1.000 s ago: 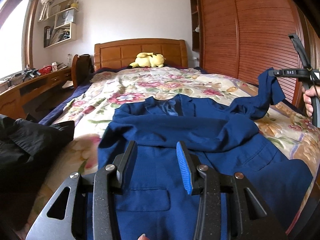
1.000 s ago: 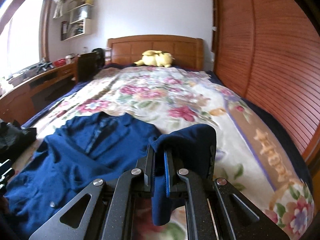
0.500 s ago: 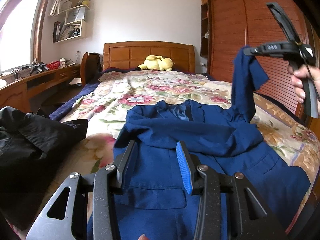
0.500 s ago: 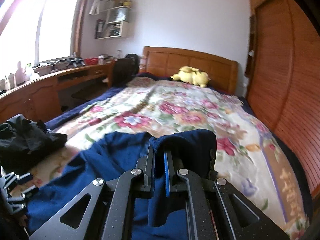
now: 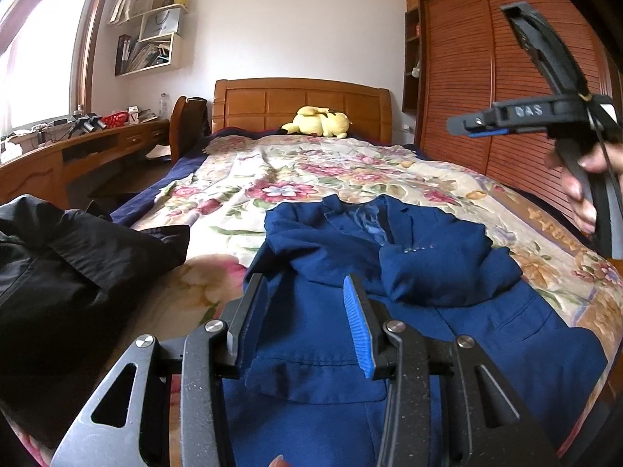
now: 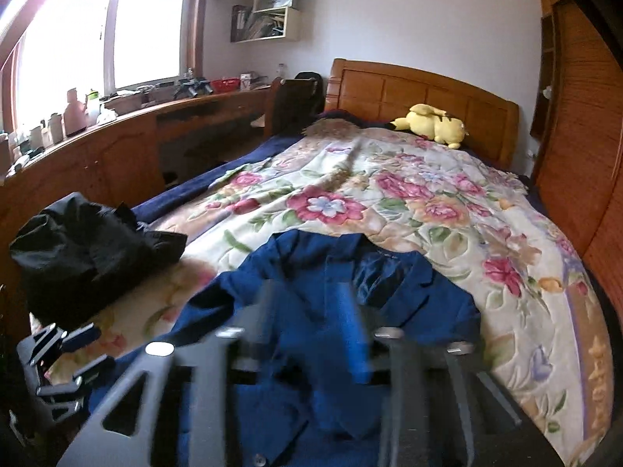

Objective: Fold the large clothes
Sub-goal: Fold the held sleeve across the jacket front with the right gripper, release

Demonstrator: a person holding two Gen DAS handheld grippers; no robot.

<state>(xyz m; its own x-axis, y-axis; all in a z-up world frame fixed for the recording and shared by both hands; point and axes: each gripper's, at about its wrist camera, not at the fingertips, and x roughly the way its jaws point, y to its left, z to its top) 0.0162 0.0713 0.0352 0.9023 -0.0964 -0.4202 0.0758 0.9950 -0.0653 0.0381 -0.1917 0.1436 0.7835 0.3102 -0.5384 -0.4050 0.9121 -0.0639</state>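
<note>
A blue jacket [image 5: 319, 257] lies face up on the floral bedspread [image 5: 272, 179], collar toward the headboard. One sleeve [image 5: 436, 272] lies folded across its chest. My left gripper [image 5: 303, 288] hovers low over the jacket's lower front, open, with only the flat cloth showing under the gap. My right gripper [image 5: 467, 128] is in the air at the right, held by a hand [image 5: 580, 183]. Its jaws are opening and nothing is between them. In the right wrist view its blurred fingers frame my right gripper [image 6: 307, 295] above the jacket [image 6: 311, 272]; my left gripper [image 6: 62, 350] shows at the lower left.
A crumpled black garment [image 5: 58, 272] lies on the bed's left edge. A yellow plush toy [image 5: 317, 122] rests by the wooden headboard [image 5: 300, 101]. A slatted wardrobe [image 5: 486, 78] lines the right side, and a cluttered desk [image 5: 58, 155] the left.
The right gripper carried the sleeve up and leftward over the jacket, then opened and let it go. The sleeve now lies folded across the chest. The left gripper stayed open.
</note>
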